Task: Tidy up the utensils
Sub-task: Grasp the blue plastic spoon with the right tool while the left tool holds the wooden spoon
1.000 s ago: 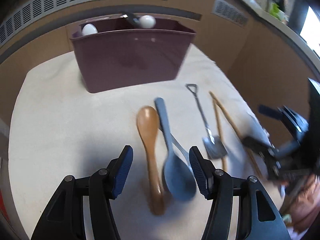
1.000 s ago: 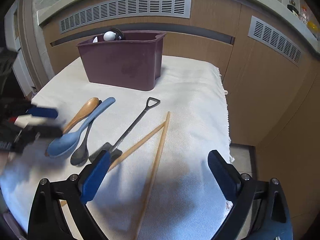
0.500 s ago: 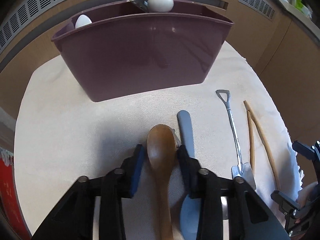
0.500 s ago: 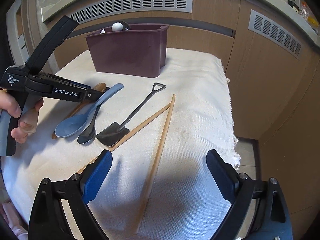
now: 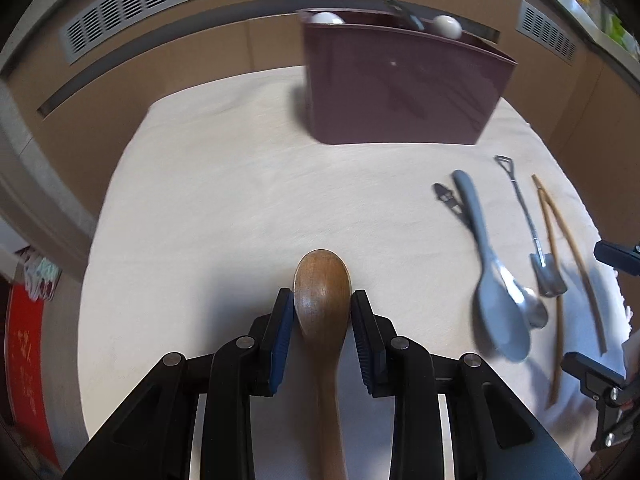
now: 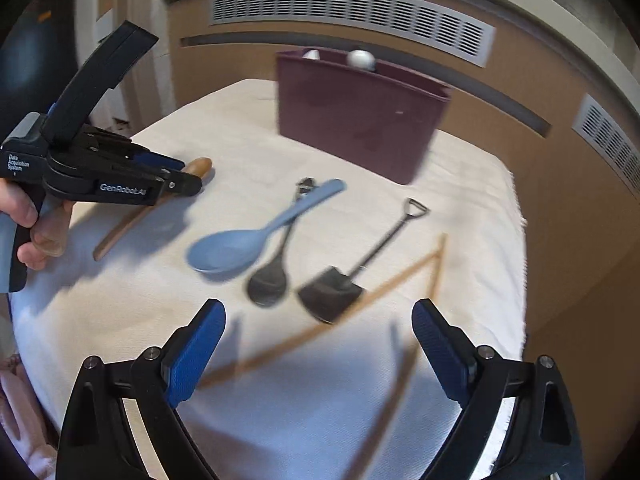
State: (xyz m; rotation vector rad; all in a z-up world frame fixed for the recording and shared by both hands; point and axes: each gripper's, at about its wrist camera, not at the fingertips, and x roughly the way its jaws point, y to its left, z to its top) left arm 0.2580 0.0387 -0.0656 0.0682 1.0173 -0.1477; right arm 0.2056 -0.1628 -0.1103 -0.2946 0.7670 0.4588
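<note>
My left gripper (image 5: 322,300) is shut on the bowl of a brown wooden spoon (image 5: 323,292), held off the cloth and away to the left of the other utensils; the right wrist view shows the same spoon (image 6: 198,167) sticking out past the left gripper (image 6: 182,178). On the white cloth lie a blue spoon (image 6: 236,246), a dark metal spoon (image 6: 270,278), a small shovel-shaped spoon (image 6: 334,290) and a pair of wooden chopsticks (image 6: 400,278). My right gripper (image 6: 318,340) stands open above the chopsticks with nothing between its fingers.
A maroon utensil bin (image 5: 400,88) stands at the back of the cloth (image 5: 224,200), with white-tipped handles poking out. Brown panelled walls with vents (image 6: 352,14) surround the table. The cloth's fringed right edge (image 6: 518,216) drops off to the floor.
The left gripper closed on the wooden spoon's bowl, lifted it and carried it left, away from the blue spoon. The right gripper swung left toward the metal spoons, still open.
</note>
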